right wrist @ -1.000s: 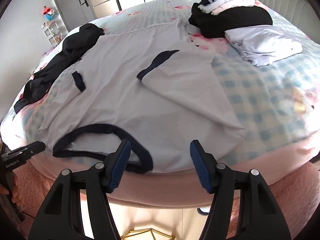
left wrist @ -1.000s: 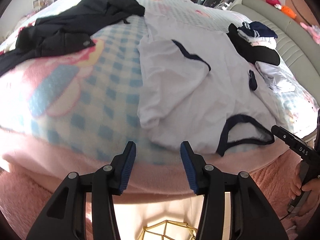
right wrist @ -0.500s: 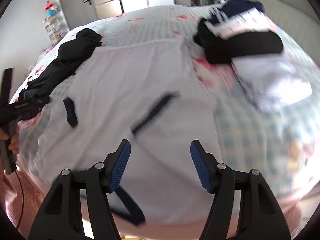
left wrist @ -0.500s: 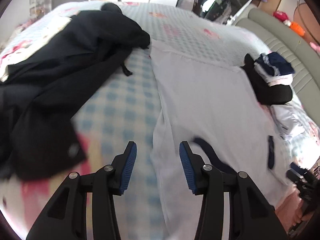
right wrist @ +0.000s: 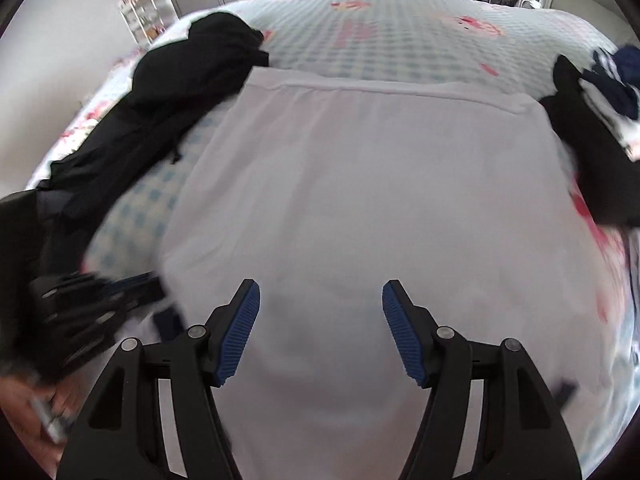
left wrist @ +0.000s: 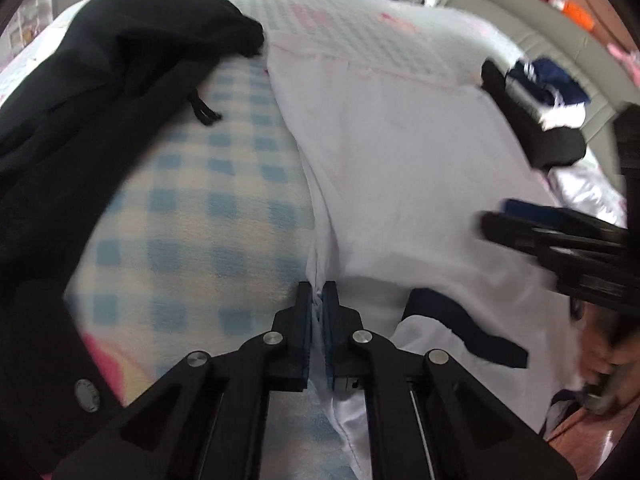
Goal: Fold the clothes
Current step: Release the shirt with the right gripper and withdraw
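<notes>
Two tongs are at work on the white shirt, which lies spread flat across the checked bed; my left tongs are pinched together on a fold along the shirt's left edge, cloth bunched between the blue pads; my right tongs hang over the shirt's middle with jaws wide apart, holding nothing; a navy-trimmed sleeve lies just right of the left tongs; a black garment is heaped beside the shirt on the left; a stack of folded clothes sits by its far right corner.
</notes>
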